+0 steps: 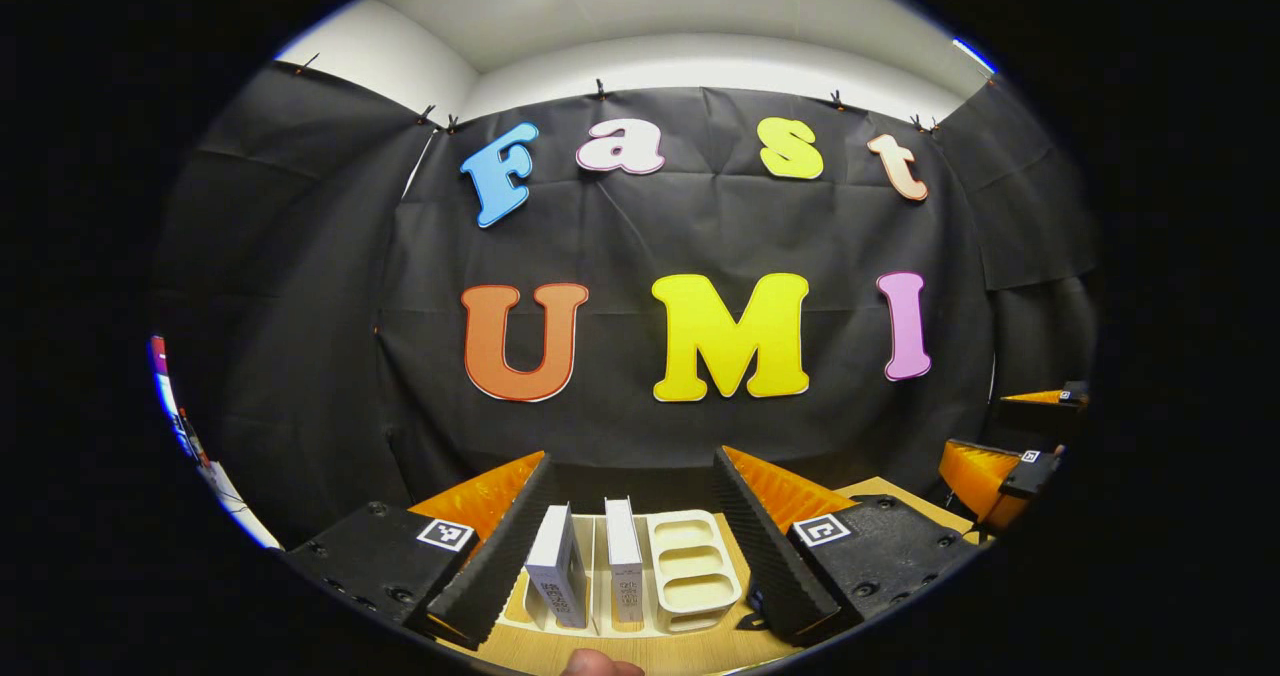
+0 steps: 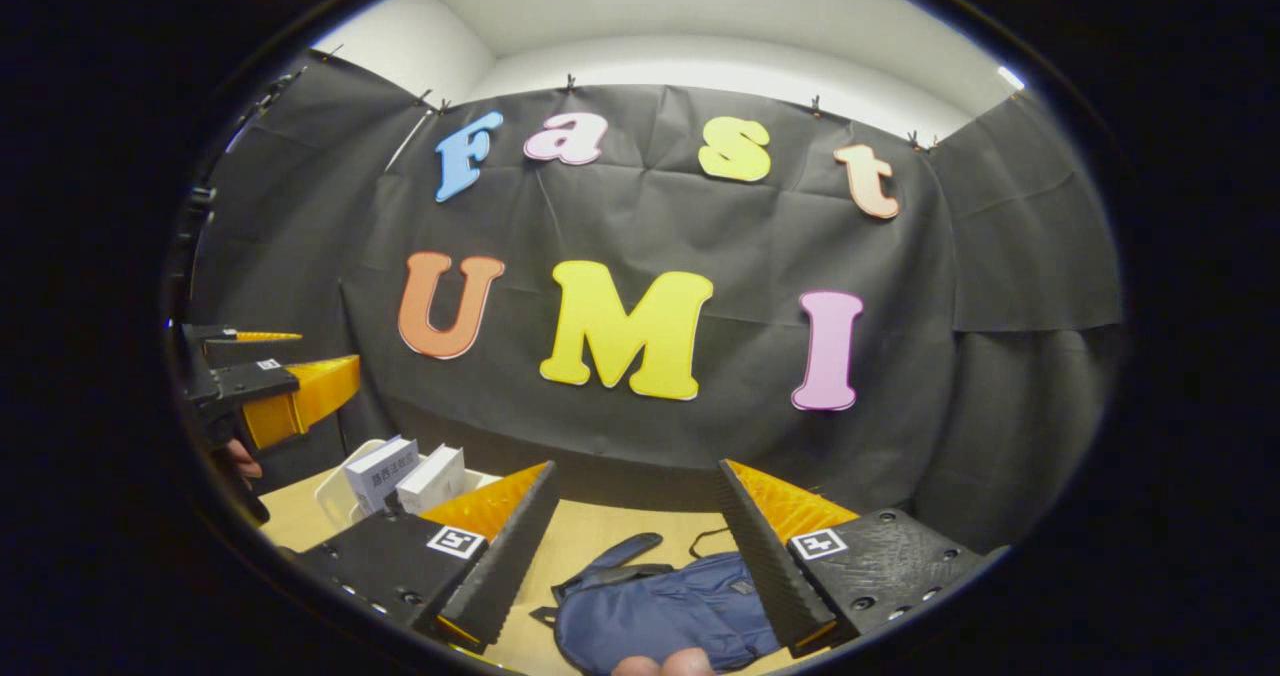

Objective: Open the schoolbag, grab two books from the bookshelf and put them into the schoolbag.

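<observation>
Two white books [image 1: 590, 566] stand upright in a white slotted bookshelf [image 1: 692, 561] on the wooden table. My left gripper [image 1: 632, 541] hovers open above them, its fingers spread wide on either side of the rack. A dark blue schoolbag [image 2: 665, 611] lies flat on the table below my right gripper [image 2: 635, 546], which is open with nothing between its fingers. The same books [image 2: 405, 474] appear at the left of the right gripper view, with the left gripper [image 2: 270, 386] above them. The right gripper [image 1: 1000, 471] appears at the right edge of the left gripper view.
The wooden table [image 2: 600, 531] ends close to the black cloth wall behind it. A fingertip [image 1: 600, 664] of the holding hand shows at the bottom edge of each view.
</observation>
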A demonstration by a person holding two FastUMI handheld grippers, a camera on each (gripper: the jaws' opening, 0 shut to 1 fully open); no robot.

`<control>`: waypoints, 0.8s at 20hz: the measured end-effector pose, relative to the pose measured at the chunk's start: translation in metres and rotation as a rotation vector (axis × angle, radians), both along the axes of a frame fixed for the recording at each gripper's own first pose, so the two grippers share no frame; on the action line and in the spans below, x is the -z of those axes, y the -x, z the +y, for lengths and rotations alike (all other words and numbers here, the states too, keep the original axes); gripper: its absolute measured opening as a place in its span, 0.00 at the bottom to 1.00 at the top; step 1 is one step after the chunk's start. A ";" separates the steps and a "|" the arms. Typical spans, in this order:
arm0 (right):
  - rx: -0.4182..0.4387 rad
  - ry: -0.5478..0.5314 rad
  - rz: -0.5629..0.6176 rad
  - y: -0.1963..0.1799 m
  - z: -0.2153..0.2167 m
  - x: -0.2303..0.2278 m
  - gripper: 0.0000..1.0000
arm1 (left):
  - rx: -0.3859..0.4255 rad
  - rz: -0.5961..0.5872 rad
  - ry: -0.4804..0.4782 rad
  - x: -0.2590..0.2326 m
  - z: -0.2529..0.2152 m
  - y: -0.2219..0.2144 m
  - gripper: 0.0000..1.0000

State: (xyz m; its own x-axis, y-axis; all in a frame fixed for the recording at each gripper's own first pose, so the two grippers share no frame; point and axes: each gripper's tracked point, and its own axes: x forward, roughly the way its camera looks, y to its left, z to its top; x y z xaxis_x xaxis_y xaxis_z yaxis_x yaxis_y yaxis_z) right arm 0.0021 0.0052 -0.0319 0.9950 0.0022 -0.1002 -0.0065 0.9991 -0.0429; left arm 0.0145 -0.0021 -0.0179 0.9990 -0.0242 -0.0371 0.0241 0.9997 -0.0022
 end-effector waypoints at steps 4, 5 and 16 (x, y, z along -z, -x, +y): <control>-0.026 0.010 0.114 0.010 0.008 0.045 0.95 | -0.001 0.003 0.006 0.002 0.001 0.000 1.00; -0.037 0.020 0.165 0.015 0.011 0.066 0.98 | 0.001 0.005 0.009 0.003 0.000 0.000 1.00; -0.122 0.207 0.709 0.073 0.012 0.287 0.96 | -0.016 0.061 0.009 0.028 0.014 0.003 1.00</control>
State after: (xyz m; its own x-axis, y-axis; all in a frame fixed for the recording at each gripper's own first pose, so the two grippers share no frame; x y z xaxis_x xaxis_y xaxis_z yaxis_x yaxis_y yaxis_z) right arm -0.0713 0.0176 -0.3189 0.6859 0.0197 -0.7275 -0.2126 0.9615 -0.1744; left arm 0.0114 0.0121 -0.0457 0.9952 -0.0088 -0.0979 0.0076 0.9999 -0.0126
